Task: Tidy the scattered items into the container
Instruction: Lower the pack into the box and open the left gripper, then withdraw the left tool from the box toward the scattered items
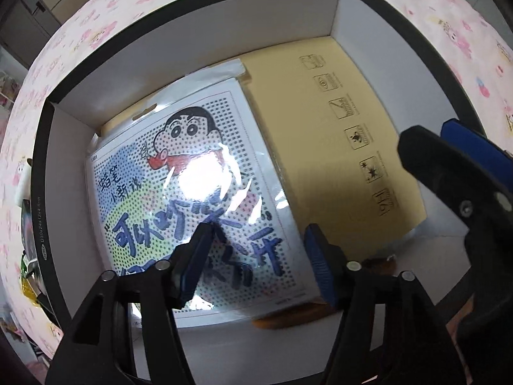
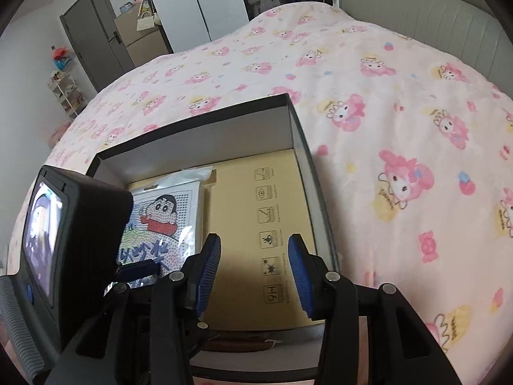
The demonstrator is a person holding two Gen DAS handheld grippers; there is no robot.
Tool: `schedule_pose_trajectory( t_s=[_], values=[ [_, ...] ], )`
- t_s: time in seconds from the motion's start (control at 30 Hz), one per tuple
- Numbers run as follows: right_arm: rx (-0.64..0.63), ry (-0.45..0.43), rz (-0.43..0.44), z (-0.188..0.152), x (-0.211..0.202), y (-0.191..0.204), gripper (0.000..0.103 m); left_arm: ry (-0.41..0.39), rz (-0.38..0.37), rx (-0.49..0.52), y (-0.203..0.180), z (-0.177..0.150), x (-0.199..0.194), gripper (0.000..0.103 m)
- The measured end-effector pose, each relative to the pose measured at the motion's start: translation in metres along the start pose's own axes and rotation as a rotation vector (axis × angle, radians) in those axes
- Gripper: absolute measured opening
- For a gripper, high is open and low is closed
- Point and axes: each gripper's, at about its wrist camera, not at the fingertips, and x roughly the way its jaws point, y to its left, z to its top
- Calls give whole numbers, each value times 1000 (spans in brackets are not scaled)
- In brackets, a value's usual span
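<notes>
An open black box with white inner walls (image 1: pixel 198 37) (image 2: pixel 205 134) sits on the bed. Inside lie a glossy cartoon-print packet (image 1: pixel 192 179) (image 2: pixel 166 221) at the left and a tan cardboard sheet with printed icons (image 1: pixel 327 141) (image 2: pixel 243 224) at the right. A brown-orange item (image 1: pixel 288 319) (image 2: pixel 237 343) lies at the box's near edge. My left gripper (image 1: pixel 256 263) is open and empty just above the packet. My right gripper (image 2: pixel 253 276) is open and empty above the cardboard; it also shows in the left wrist view (image 1: pixel 455 179).
The pink cartoon-print bedspread (image 2: pixel 384 122) surrounds the box. The left gripper's body with its screen (image 2: pixel 64 240) is close at the left in the right wrist view. A grey headboard (image 2: pixel 433 16), a door and shelves (image 2: pixel 67 93) are beyond the bed.
</notes>
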Motion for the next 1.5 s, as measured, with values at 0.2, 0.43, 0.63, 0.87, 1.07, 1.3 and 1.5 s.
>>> schedule_pose_trajectory(
  t_s=[0.2, 0.43, 0.63, 0.87, 1.07, 1.3, 1.5],
  values=[
    [-12, 6, 2, -2, 0, 2, 41, -13, -18, 2, 7, -1, 1, 66],
    [-16, 11, 0, -3, 1, 3, 42, -58, -42, -33, 15, -1, -1, 69],
    [-21, -1, 10, -7, -9, 7, 42, -161, -56, -92, 20, -11, -17, 67],
    [-21, -50, 30, -18, -44, 15, 43, -278, -14, -140, 36, -41, -57, 67],
    [-31, -113, 56, -25, -86, 29, 45, -375, -32, -148, 44, -80, -113, 67],
    [-83, -170, 84, -39, -132, 54, 45, -470, 1, -145, 60, -131, -173, 68],
    [-111, -197, 110, -47, -154, 78, 48, -537, 12, -192, 78, -163, -198, 68]
  ],
)
